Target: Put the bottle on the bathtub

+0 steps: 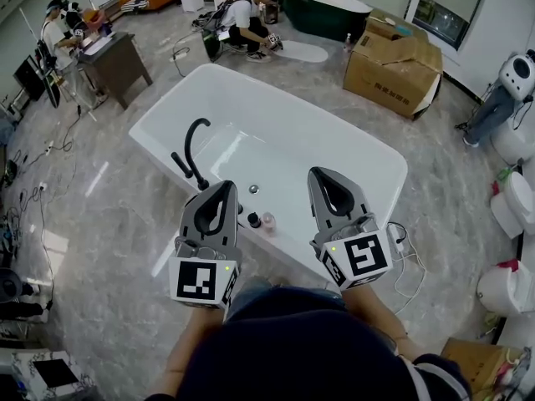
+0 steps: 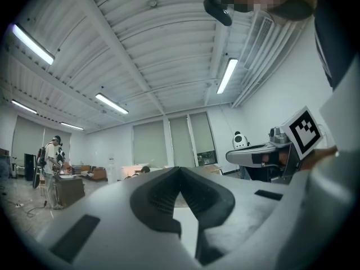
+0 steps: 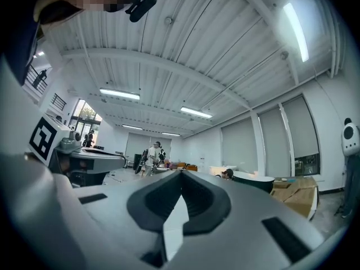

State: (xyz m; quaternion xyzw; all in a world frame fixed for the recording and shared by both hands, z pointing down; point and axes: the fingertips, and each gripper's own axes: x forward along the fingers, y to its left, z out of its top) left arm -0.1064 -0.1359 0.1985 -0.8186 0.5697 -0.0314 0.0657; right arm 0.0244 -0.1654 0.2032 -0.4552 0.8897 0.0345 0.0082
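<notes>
1. The left gripper (image 1: 225,188) has its two jaws closed tip to tip, and nothing is caught between them.
2. The right gripper (image 1: 323,175) is closed in the same way, its pads meeting at the tips with nothing in its hold.
3. Both grippers point level and lie side by side over the near edge of the white bathtub (image 1: 301,117), each held in one of the person's hands.
4. The small pinkish bottle (image 1: 268,221) sits on the near rim of the bathtub. In the head view it lies between the two grippers, and neither one touches it.
5. A small dark object (image 1: 252,220) sits just beside the bottle on the same rim, on the side towards the left gripper.
6. A black curved faucet (image 1: 196,147) rises from the rim on the left, just beyond the left gripper.
7. The round drain (image 1: 253,189) shows on the tub floor, near the rim where the bottle stands.
8. Beyond the tub, a cardboard box (image 1: 393,63) stands on the marble floor at the right, and a dark green bathtub (image 1: 322,8) stands further back.
9. One person crouches (image 1: 247,23) near the green tub, and another stands by a desk (image 1: 117,63) at the far left.
</notes>
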